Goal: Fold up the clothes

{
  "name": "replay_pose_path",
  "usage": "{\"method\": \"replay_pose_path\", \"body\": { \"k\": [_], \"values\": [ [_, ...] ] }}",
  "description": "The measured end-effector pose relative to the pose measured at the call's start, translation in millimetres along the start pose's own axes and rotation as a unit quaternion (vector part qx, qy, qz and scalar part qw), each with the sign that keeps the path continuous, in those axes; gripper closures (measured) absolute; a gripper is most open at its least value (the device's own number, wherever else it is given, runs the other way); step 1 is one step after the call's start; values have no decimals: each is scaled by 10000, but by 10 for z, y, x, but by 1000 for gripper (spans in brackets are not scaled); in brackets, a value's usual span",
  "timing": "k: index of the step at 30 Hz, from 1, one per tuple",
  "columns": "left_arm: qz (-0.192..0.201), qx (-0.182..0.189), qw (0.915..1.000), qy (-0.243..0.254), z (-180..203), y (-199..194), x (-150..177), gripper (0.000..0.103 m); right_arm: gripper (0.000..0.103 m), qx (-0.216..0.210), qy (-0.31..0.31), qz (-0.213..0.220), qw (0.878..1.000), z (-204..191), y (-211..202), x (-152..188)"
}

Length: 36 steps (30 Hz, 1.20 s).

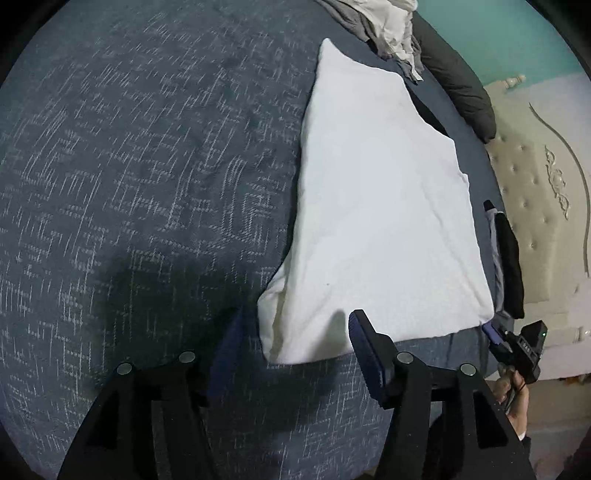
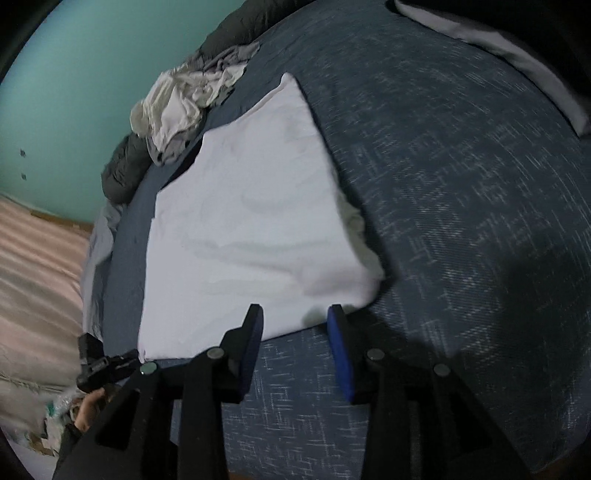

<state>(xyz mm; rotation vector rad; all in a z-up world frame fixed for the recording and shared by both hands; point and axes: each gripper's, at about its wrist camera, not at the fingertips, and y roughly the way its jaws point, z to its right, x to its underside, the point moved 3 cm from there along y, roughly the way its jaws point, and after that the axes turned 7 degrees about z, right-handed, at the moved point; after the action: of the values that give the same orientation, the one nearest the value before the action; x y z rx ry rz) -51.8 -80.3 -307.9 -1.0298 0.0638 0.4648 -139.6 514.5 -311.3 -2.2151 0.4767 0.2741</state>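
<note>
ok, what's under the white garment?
The white garment lies flat on the blue bedspread, which shows all round its edges. Whatever lies beneath its folded middle is covered and can't be seen.

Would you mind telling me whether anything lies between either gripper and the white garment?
Nothing visible does. The left gripper and right gripper both stand open at the near edge of the white garment, with only bare blue bedspread around them.

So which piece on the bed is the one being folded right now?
Look at the dark blue patterned bedspread. Flat on it, near its edge, lies the white garment, smoothed into a long tidy slab. The other clothes sit beyond it in a crumpled grey and white heap.
</note>
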Motion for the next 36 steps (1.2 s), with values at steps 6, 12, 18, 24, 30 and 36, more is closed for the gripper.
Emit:
{"method": "replay_pose_path", "body": {
  "k": [6,12,18,24,30,36],
  "values": [
    [-50,-36,9997,228,109,90,-1,82,66,-83,130,87,9998,68,-27,-38],
    [168,27,9987,485,272,-25,-66,93,65,-109,145,86,9998,71,-24,-61],
    [378,254,9964,712,589,-196,-202,95,65,-179,72,57,9998,21,8,-76],
    [464,581,9930,913,1110,-228,-391,96,65,-216,2,80,9997,-18,-17,-148],
    [486,785,9855,1427,1895,-143,-569,96,65,-211,-204,82,9995,-58,-120,-266],
    [234,995,9757,1935,2842,181,-560,97,65,-224,-287,107,9993,-7,-219,-389]
  ]
}}
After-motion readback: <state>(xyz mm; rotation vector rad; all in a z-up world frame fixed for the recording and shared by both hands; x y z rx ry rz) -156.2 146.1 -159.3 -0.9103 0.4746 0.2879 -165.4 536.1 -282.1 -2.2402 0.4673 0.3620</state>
